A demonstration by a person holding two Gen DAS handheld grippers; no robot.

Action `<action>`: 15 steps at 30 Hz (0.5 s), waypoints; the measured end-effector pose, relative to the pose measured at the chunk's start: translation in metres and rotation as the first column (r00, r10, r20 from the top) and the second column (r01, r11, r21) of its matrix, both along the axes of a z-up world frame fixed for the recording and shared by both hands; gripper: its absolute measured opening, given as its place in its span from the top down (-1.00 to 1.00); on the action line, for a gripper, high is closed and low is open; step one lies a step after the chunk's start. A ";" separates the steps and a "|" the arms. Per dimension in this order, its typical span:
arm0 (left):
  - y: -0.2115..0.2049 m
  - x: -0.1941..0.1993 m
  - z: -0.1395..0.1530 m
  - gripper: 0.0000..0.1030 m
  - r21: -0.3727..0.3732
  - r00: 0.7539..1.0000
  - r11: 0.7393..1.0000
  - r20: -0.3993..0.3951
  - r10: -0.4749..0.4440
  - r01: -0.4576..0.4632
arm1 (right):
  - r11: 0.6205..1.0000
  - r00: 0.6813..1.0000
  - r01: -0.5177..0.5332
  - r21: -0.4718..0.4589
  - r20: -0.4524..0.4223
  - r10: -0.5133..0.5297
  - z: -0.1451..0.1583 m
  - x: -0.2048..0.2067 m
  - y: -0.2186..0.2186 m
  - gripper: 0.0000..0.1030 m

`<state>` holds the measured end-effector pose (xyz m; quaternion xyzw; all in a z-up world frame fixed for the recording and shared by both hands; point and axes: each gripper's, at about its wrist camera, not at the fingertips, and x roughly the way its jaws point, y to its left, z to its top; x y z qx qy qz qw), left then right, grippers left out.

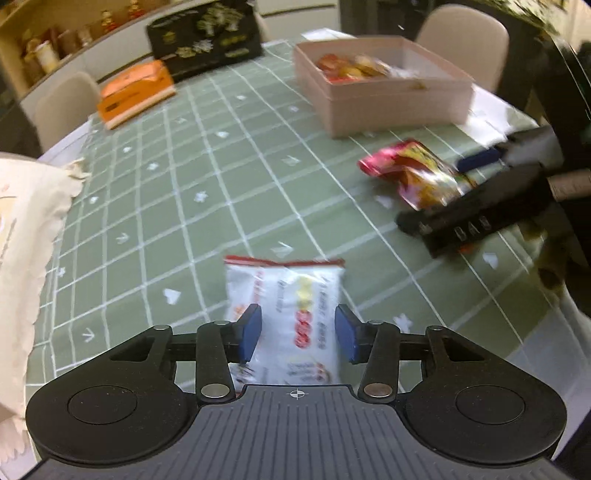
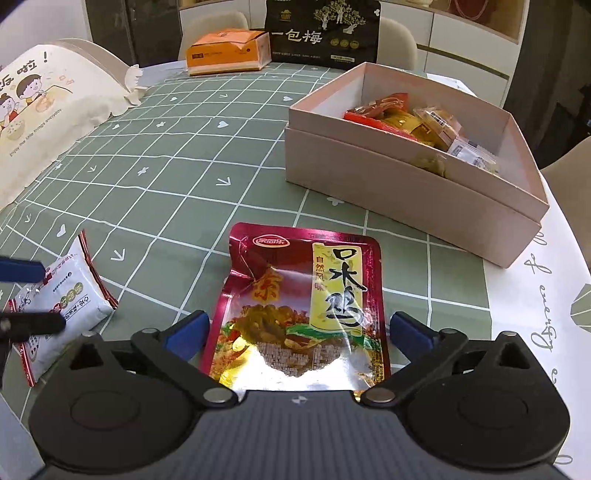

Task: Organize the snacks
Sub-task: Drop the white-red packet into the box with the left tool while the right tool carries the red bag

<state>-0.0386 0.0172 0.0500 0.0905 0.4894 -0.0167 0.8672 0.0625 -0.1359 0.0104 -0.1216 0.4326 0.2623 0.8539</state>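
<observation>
Snacks lie on the green checked tablecloth of the desk (image 2: 184, 177): the shiny red foil packet (image 2: 306, 306) sits between the wide-spread right tongs (image 2: 297, 334), the white red-edged packet (image 1: 284, 317) between the part-spread left tongs (image 1: 298, 334), neither gripped. Behind stands the open pink cardboard box (image 2: 406, 192); beige chairs (image 1: 64, 107) ring the desk.

Counter (image 2: 192, 177), green grid-patterned cloth. On it: pink open box (image 2: 406, 192) of snacks; red foil snack pouch (image 2: 306, 302); white snack packet (image 2: 70, 295); orange carton (image 2: 225, 51); black bag (image 2: 321, 33), upright; cream printed bag (image 2: 44, 110).
</observation>
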 end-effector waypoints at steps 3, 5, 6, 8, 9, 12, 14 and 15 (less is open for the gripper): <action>-0.012 0.001 -0.006 -0.17 0.045 0.999 0.998 -0.008 -0.033 0.033 | 1.000 1.000 0.000 0.004 0.006 0.000 0.000 -0.001 -0.001 -1.00; -0.013 0.004 -0.006 -0.45 0.019 0.999 0.999 -0.020 -0.038 0.038 | 1.000 1.000 -0.002 0.004 0.007 0.002 0.000 -0.001 -0.001 -1.00; -0.012 0.005 -0.007 -0.63 -0.010 0.999 0.999 -0.030 -0.041 0.041 | 1.000 1.000 -0.004 0.004 0.007 0.004 0.000 -0.001 -0.001 -1.00; -0.010 0.009 -0.009 -0.72 -0.047 0.999 0.998 -0.036 -0.041 0.040 | 1.000 1.000 -0.006 0.006 0.009 0.006 0.000 -0.001 -0.001 -1.00; -0.010 0.009 -0.009 -0.71 -0.049 0.999 0.998 -0.032 -0.038 0.037 | 1.000 1.000 -0.007 0.007 0.010 0.007 0.000 -0.001 -0.001 -1.00; 0.000 0.009 -0.007 -0.61 -0.036 1.000 0.999 -0.019 -0.008 0.007 | 1.000 1.000 -0.012 0.011 0.015 0.012 -0.001 -0.002 -0.003 -1.00; 0.014 0.010 -0.007 -0.59 -0.015 0.999 0.999 -0.020 0.037 -0.038 | 1.000 1.000 -0.015 0.015 0.019 0.014 -0.001 -0.003 -0.003 -1.00; 0.023 0.012 -0.008 -0.60 -0.012 0.998 0.998 -0.029 0.064 -0.064 | 1.000 1.000 -0.013 0.017 0.021 0.013 -0.001 -0.003 -0.004 -1.00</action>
